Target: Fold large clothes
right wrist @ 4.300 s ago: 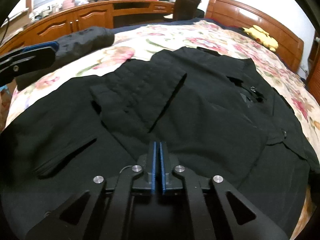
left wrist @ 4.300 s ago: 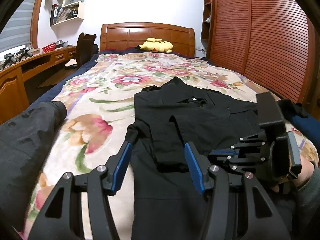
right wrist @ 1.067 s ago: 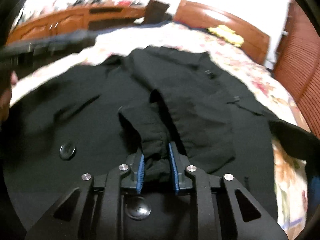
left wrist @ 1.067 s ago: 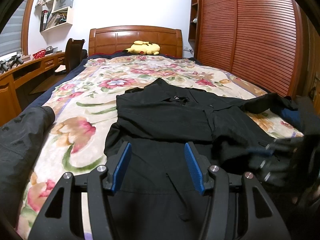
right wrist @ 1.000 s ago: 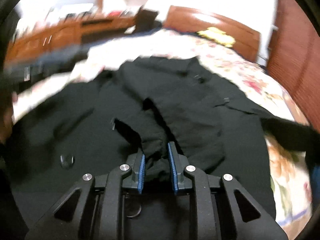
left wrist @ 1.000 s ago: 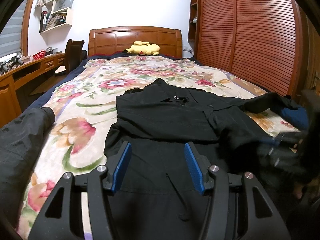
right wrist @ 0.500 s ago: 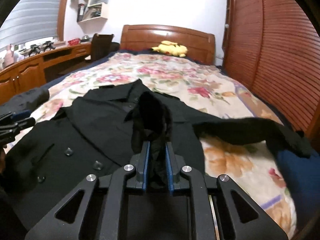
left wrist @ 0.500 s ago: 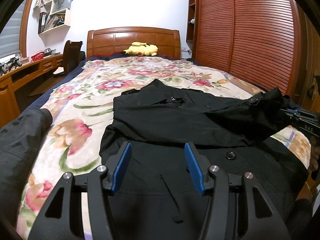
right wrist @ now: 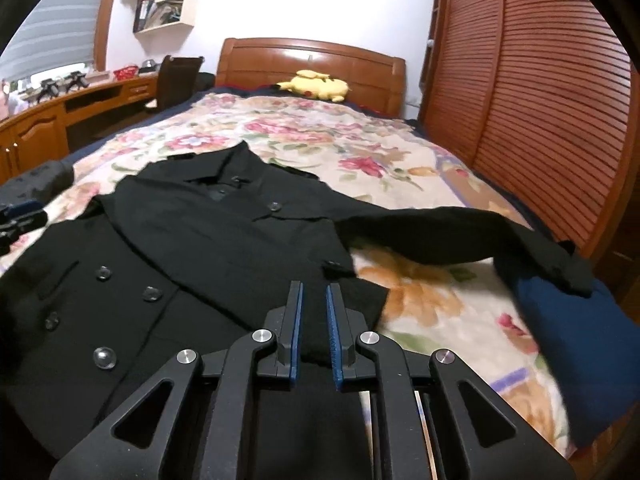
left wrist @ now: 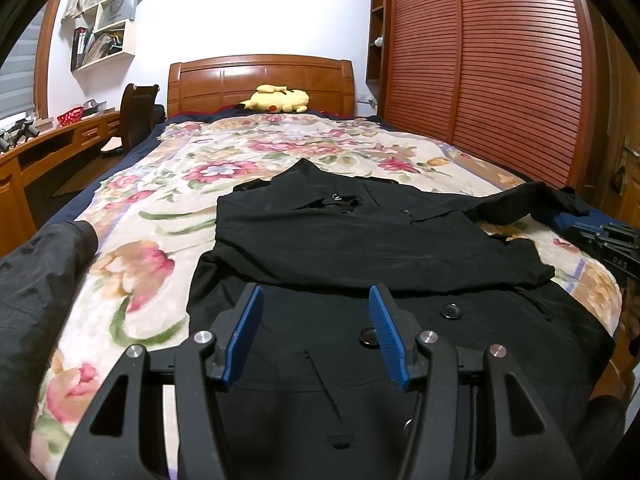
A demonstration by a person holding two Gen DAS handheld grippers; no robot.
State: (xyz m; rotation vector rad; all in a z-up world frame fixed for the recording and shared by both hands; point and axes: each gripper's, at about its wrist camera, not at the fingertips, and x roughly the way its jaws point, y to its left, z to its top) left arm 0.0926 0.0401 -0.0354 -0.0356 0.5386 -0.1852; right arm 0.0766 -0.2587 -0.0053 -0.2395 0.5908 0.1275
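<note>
The sleeve lies spread right of your right gripper for folding in; its jaws just narrowed, coat between, grip unclear; left gripper released.

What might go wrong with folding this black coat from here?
One sleeve stretches away from the coat, its cuff draped over a blue bundle at the edge of the bed. It may slip off, or drag the bundle along when pulled in. The left claw hangs open over layered cloth near the buttons, so it might pinch several layers at once.
</note>
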